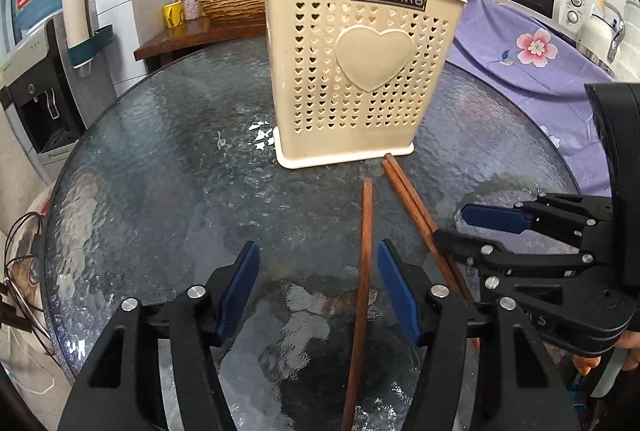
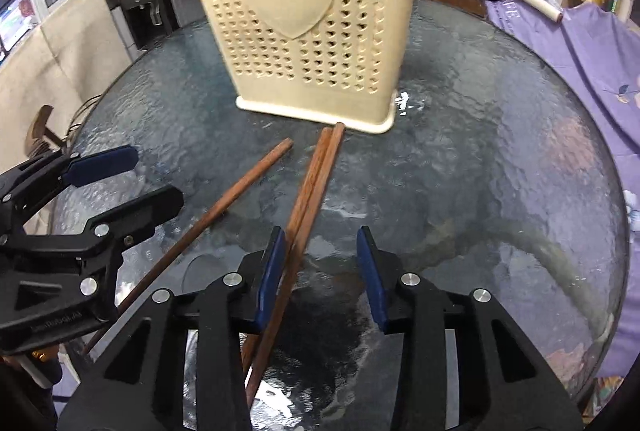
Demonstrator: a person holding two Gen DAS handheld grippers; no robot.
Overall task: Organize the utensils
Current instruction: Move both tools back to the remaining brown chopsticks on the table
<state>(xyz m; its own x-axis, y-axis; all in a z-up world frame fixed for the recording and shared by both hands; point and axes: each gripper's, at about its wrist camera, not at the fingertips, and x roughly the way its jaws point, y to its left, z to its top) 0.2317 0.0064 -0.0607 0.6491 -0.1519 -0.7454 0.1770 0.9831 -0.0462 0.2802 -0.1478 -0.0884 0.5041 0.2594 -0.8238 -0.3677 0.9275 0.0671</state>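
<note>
Left wrist: left gripper [image 1: 318, 287] released, straddling single chopstick [image 1: 362, 283] on glass table [image 1: 160, 191]; cream holder [image 1: 360, 71] upright toward far edge.

Right wrist: right gripper [image 2: 320, 271] released around paired chopsticks [image 2: 308, 199], touching left pad [image 2: 272, 267].

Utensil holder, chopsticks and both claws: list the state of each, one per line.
Utensil holder: upright on the glass table, chopsticks and a spoon standing inside.
Single chopstick: flat on the table, between the left claw's open fingers, ungripped.
Chopstick pair: flat, side by side, tips near the holder's base.
Left claw: open.
Right claw: open, pair beside its left finger.
</note>
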